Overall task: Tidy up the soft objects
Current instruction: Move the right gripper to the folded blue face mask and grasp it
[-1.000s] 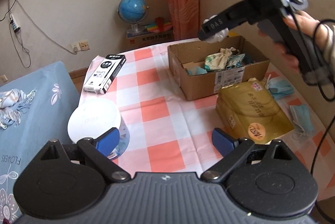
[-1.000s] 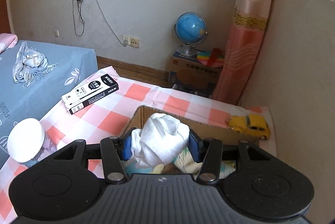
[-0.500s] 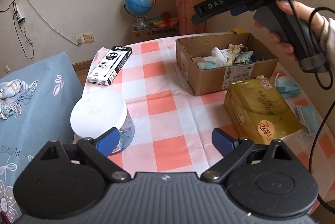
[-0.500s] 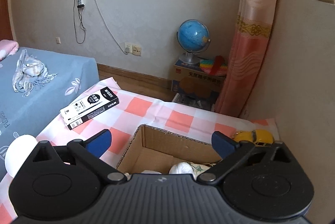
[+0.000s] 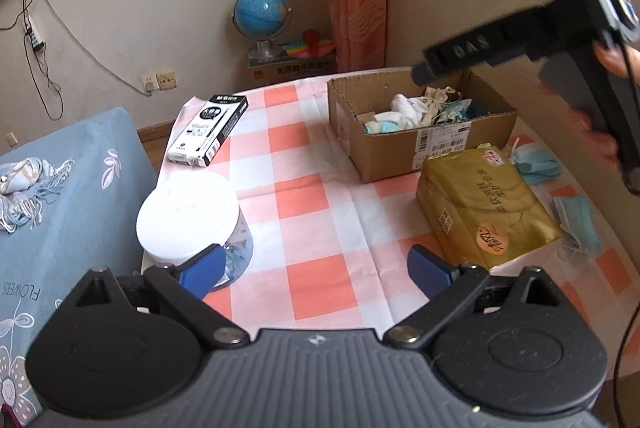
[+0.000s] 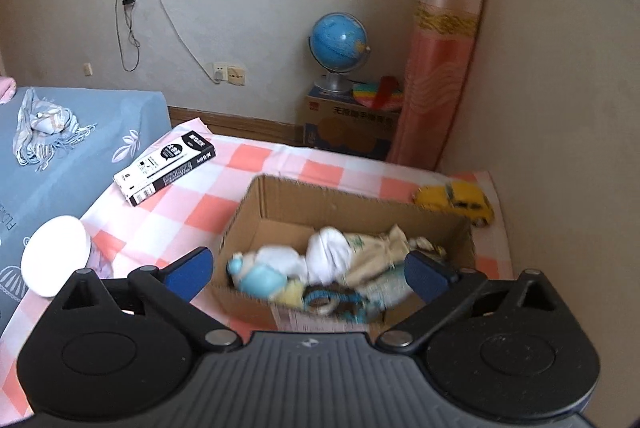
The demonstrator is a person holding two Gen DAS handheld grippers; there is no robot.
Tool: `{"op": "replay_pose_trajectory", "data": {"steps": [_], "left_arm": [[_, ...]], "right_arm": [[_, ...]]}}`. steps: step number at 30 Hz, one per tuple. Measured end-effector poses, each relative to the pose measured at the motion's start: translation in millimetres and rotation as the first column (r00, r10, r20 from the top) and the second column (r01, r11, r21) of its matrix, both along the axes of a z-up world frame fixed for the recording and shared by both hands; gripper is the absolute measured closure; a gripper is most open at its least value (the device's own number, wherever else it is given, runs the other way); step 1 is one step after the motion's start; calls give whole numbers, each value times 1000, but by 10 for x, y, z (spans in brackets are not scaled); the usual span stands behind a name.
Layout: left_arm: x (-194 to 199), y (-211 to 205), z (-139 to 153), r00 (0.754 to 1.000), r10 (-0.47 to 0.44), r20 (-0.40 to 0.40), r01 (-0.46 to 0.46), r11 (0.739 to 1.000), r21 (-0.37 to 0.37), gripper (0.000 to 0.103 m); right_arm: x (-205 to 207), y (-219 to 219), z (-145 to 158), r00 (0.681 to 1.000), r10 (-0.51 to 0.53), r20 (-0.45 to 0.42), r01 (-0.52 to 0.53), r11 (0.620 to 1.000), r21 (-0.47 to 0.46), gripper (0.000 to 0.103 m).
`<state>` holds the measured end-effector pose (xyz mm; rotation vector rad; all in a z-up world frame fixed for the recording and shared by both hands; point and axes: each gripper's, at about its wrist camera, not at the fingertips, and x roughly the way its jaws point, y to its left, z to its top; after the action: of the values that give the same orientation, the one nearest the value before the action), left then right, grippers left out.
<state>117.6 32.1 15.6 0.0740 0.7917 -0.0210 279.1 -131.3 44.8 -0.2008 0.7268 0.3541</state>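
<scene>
The left gripper (image 5: 314, 274) hangs low over the near edge of the table with its blue pads spread wide and nothing between them. Just past its left pad stands a clear jar with a white lid (image 5: 186, 206); just past its right pad lies a gold tissue pack (image 5: 482, 204) on the pink-and-white checked tablecloth (image 5: 304, 196). To the right of the pack, two light blue face masks (image 5: 578, 218) lie loose on the cloth, one nearer and one just beside the box corner.

The right gripper (image 6: 306, 270) is held above the near wall of the cardboard box (image 6: 280, 200), its jaws having just opened to their widest, and nothing sits between the pads. In the left wrist view, a hand (image 5: 614, 62) grips its handle at the right edge of the picture.

Inside the box the soft things lie heaped together: a white sock bundle (image 6: 326, 254) near the middle, touching a cream drawstring pouch (image 6: 382, 248) on its right, with a light blue soft item (image 6: 256, 274) at the left end and darker teal fabric along the near wall. This view is somewhat blurred.

Farther left on the cloth lies a black-and-white pen box (image 5: 208, 128). Behind the cardboard box, near the wall, sits a yellow toy car (image 6: 456, 202). Beyond the table a blue globe (image 6: 339, 38) stands on a carton beside a pink curtain (image 6: 438, 40).
</scene>
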Motion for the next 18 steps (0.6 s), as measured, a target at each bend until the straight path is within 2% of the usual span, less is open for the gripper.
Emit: {"op": "replay_pose_trajectory", "data": {"steps": [10,15,18], "left_arm": [[-78,-74,61,999,-30,24,30,1000,0,3],[-100,-114,53,999,-46,24,46,999,-1,3],[-118,-139,57,998,-55,25,55,998,1,3]], "right_arm": [[-530,-524,-71,986,-168,-13,168,986,23,0],[-740,-810,-182,956,-287,-61,289,956,39,0],[-845,-970,-251,927,-364,-94,369,928,47,0]]}}
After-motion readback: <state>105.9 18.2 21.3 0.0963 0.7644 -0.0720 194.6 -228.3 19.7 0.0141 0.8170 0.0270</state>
